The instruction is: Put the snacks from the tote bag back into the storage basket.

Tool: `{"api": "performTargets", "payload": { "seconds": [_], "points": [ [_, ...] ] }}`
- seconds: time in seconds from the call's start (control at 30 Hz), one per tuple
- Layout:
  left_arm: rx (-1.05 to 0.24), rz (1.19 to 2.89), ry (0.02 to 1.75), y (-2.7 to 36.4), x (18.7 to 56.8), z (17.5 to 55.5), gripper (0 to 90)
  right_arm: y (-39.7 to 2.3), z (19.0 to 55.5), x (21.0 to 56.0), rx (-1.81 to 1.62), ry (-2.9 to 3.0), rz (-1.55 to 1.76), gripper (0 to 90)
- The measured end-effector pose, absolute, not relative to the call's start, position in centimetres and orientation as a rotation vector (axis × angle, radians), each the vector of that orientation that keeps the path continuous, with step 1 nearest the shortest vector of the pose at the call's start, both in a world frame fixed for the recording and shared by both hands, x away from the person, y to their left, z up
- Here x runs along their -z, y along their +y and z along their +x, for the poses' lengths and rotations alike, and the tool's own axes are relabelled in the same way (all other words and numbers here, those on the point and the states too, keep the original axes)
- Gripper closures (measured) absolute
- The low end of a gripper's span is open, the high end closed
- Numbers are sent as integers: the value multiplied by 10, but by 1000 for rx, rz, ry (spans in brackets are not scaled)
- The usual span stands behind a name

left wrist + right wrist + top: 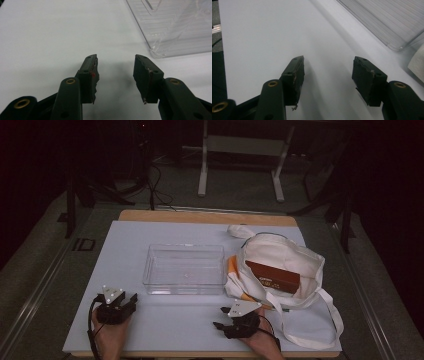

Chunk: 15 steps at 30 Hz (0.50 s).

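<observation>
A clear plastic bin (184,269) stands empty in the middle of the white table (130,245). To its right lies a cream tote bag (285,270), its mouth wide, with a brown box (272,276) inside. My left gripper (133,301) rests near the front left, held by a hand, open with nothing between its jaws (115,72); the bin's corner (160,50) is ahead to its right. My right gripper (221,317) rests at the front, just left of the bag's strap, pointing left. It is open and empty (328,72), with the bin's edge (397,42) at upper right.
The bag's straps (330,317) trail over the table's front right corner. A wooden strip (205,216) shows along the table's far edge. Beyond it, white table legs (202,170) stand on a dark floor. Bare table surface lies between the two grippers.
</observation>
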State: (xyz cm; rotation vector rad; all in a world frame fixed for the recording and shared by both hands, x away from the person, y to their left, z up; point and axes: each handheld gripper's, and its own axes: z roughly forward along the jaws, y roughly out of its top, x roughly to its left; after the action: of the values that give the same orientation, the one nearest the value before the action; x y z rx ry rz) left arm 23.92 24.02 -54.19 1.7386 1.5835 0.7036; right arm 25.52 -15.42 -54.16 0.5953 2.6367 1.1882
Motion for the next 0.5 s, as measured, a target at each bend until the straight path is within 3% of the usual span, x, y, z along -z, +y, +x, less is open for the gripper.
{"api": "performTargets", "payload": {
  "seconds": [0.23,0.5],
  "points": [
    [-683,1732,1579,242,542,240,599,-154,255,542,-1191,2634,594,443],
    [-667,1764,1561,240,543,241,585,-155,256,541,-1209,2650,587,444]
  ]
}}
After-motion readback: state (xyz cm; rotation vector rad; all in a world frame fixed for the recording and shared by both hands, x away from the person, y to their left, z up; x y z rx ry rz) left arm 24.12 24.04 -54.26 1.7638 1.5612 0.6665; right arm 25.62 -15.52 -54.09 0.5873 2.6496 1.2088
